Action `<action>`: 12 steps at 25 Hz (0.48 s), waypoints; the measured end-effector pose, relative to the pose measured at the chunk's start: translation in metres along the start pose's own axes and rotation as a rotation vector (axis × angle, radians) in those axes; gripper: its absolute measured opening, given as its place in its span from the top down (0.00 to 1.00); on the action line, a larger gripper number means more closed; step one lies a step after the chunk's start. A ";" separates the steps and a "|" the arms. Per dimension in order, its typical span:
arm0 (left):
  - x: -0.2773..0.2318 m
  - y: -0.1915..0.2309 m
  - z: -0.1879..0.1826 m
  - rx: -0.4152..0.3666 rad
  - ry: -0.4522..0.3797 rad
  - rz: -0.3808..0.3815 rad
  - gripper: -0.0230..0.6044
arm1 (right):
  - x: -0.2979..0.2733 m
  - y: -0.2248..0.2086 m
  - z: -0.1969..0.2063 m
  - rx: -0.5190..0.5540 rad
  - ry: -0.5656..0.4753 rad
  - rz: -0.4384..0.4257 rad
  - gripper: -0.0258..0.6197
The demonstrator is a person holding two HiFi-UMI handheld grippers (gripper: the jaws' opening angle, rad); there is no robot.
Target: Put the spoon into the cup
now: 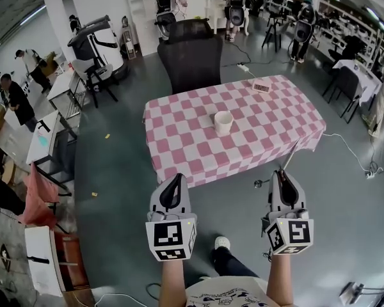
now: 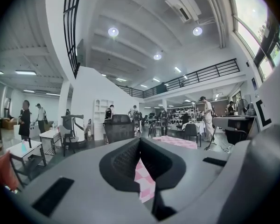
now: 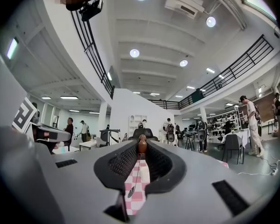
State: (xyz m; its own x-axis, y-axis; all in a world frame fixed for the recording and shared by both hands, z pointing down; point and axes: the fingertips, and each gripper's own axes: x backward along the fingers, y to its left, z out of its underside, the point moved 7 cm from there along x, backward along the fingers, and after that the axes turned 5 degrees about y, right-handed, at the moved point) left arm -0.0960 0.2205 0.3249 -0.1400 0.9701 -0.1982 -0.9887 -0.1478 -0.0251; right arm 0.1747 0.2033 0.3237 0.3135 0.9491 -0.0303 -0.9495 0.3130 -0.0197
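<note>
The fingers (image 3: 122, 161) of the right gripper (image 1: 281, 173) are pinched on the handle end of the spoon (image 3: 141, 148); those of the left gripper (image 1: 177, 178) are pressed together, empty. The cup (image 1: 223, 121) is set on the table (image 1: 179, 139), well ahead. The dangling spoon could be swung against the rim, tipping the cup.

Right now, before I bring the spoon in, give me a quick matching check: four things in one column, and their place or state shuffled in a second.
Things
1 cup
2 spoon
3 chair
4 left tool

Place or state
A on the floor at the far side of the table
B gripped in the right tool
C standing on the table
D shut, nothing in it

Pairs: 1-C, 2-B, 3-A, 4-D
</note>
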 end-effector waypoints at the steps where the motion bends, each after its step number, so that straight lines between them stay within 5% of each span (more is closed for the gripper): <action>1: -0.011 -0.002 -0.005 -0.001 0.000 -0.005 0.94 | -0.011 -0.007 -0.003 0.000 -0.002 -0.006 0.87; 12: -0.111 -0.022 -0.035 -0.001 -0.020 -0.068 0.94 | -0.114 -0.074 -0.016 -0.001 -0.027 -0.081 0.87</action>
State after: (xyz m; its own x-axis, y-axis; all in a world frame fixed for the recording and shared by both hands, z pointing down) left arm -0.0564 0.1092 0.3129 -0.0740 0.9815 -0.1763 -0.9959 -0.0820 -0.0385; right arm 0.2092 0.0710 0.3129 0.3892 0.9211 -0.0011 -0.9209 0.3891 -0.0223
